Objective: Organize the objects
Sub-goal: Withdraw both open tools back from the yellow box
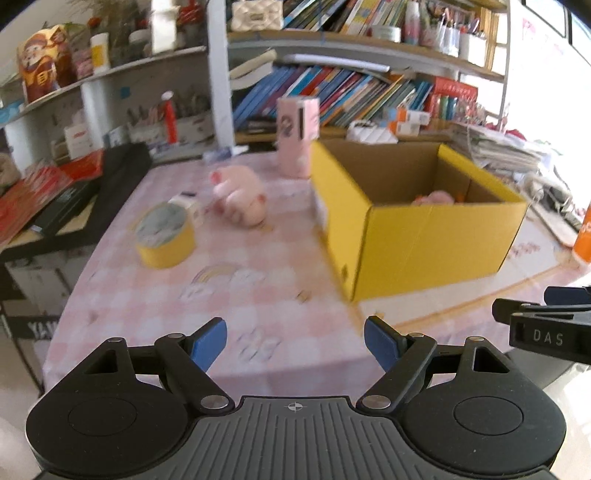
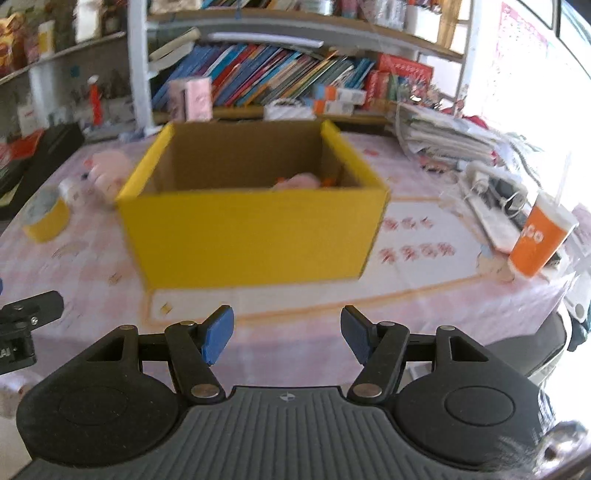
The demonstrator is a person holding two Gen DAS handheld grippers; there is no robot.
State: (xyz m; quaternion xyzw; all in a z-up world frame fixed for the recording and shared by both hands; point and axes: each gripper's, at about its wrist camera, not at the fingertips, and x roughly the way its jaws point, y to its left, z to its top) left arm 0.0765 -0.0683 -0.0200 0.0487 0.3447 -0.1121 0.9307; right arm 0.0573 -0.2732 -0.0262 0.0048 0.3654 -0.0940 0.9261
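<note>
Loose items lie far-left of the yellow box (image 1: pixel 424 236), nearer the left gripper (image 1: pixel 295 341).
Both it and the right gripper (image 2: pixel 287 334) are spread wide, empty; tape roll (image 1: pixel 165 236) and plush pig (image 1: pixel 242 195) wait ahead.

A table with a pink checked cloth (image 1: pixel 155 295) fills the near room. Far behind, shelves (image 2: pixel 332 22) hold leaning books (image 1: pixel 332 92); bright daylight enters at right.

Open yellow box (image 2: pixel 255 236) holds a pink toy (image 2: pixel 299 181); pink plush (image 1: pixel 242 195) lies outside.
</note>
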